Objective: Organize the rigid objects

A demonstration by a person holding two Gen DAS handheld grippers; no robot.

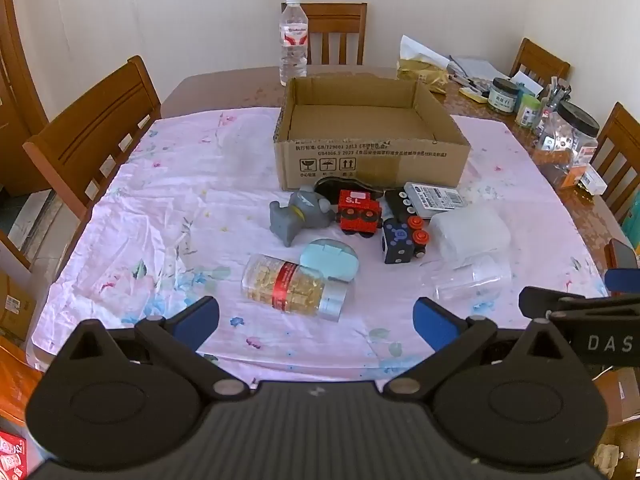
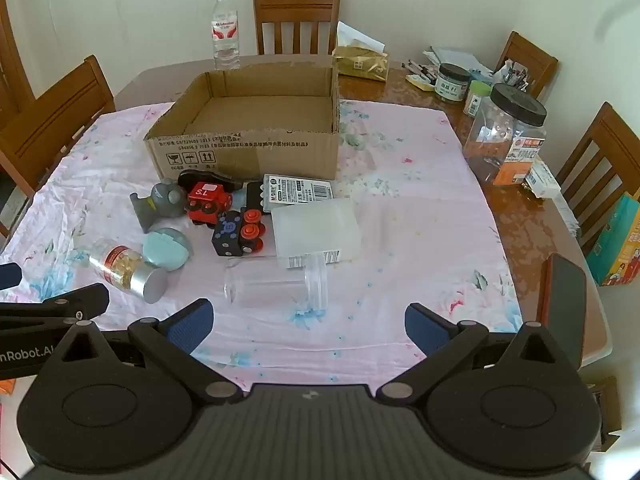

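Both hand-held grippers, left (image 1: 316, 322) and right (image 2: 306, 326), spread and unladen; rigid objects clustered before empty cardboard box (image 2: 248, 148) on bench; advise nearest-first pickup, pill bottle (image 1: 294, 286) gripped across its width.

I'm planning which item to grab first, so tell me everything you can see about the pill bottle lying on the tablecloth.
The pill bottle is clear plastic, packed with yellow capsules, with a red label band around its middle and a silver cap. It lies on its side on the pink floral tablecloth, cap pointing toward the camera. The pale blue rounded case rests against it. Neither pair of tongs touches it.
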